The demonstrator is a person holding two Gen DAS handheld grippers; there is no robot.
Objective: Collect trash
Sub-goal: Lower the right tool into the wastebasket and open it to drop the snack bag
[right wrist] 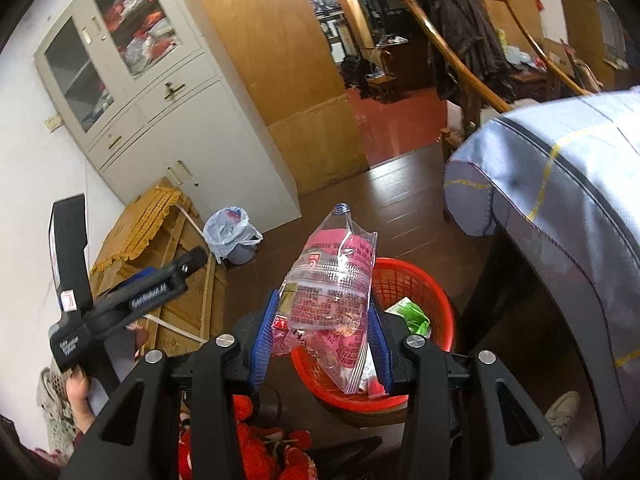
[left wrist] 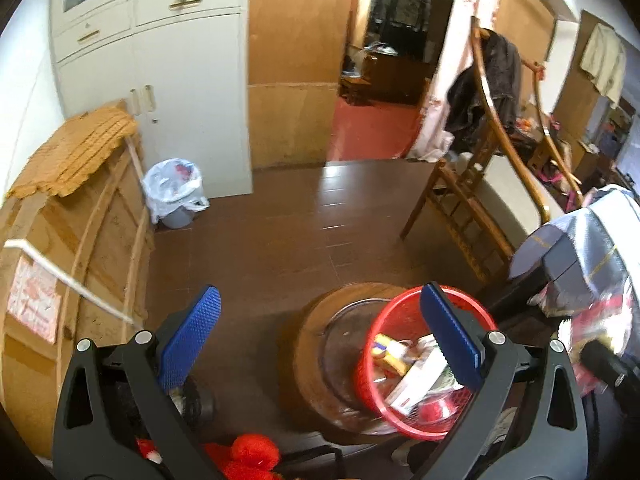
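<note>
Right claw [right wrist: 320, 336] is pinching a crinkly wrapper [right wrist: 332, 292] just above the basket [right wrist: 416, 280]. It's light, floppy stuff, so grip mid-body. Left claw [left wrist: 320, 340] hangs wide, empty.

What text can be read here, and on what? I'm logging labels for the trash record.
"GenRobot.AI": on the side of the left gripper.
Plastic wrapper in the right gripper: pink printed text, too small to read.
Pink paper on the wooden panel: blurred.
Boxes in the red basket: unreadable.

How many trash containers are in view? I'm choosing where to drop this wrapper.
2: a red mesh basket directly below the held wrapper, and a bag-lined bin by the white cabinet.
</note>
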